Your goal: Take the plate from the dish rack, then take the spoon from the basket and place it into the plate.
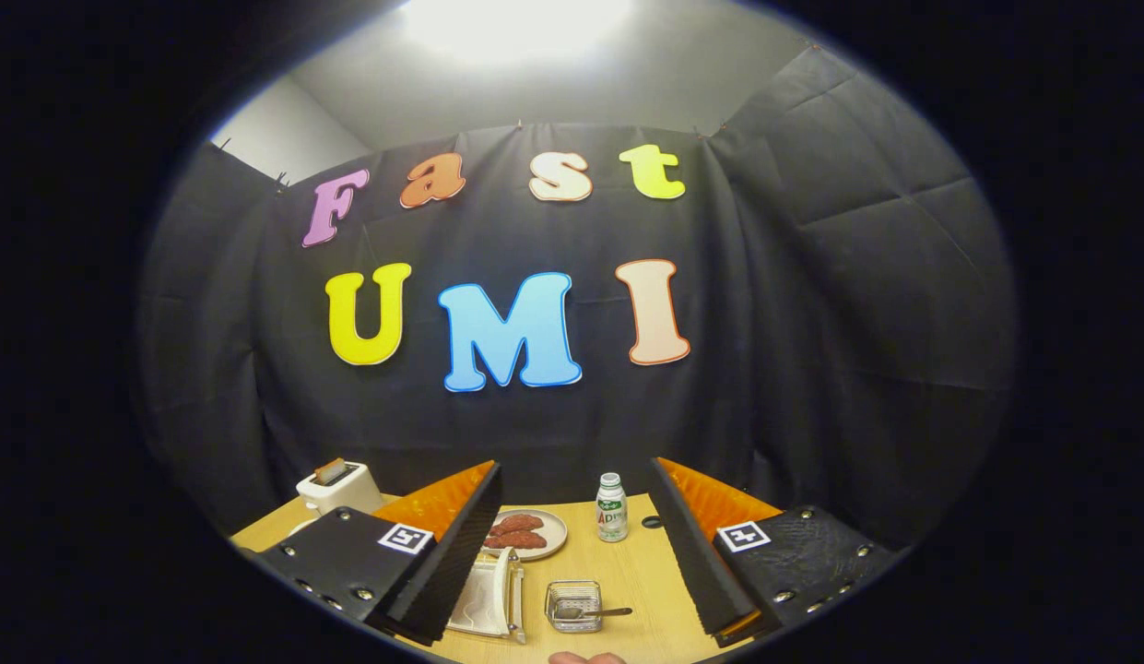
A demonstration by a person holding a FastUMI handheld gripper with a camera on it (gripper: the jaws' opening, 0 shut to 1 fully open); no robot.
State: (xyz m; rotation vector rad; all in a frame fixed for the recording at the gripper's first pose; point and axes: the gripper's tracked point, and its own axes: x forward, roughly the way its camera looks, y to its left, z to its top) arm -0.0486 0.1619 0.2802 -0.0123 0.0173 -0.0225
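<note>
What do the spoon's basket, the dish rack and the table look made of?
Basket: clear, glossy, probably plastic or glass; the spoon shows through its wall. Dish rack: pale, looks like plastic, too small to be sure; it holds the plate. Table: light wood-grain top, matte, possibly laminate. Hand-held gripper open above them.

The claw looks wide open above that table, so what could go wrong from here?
The claw hangs open, holding nothing. Two likely snags:
1. The plate stands in the dish rack close to the left finger; a careless descent may knock the rack.
2. The spoon lies in a small clear basket, handle sticking out; a pinch could tip the basket or nudge the bottle beyond.
</note>
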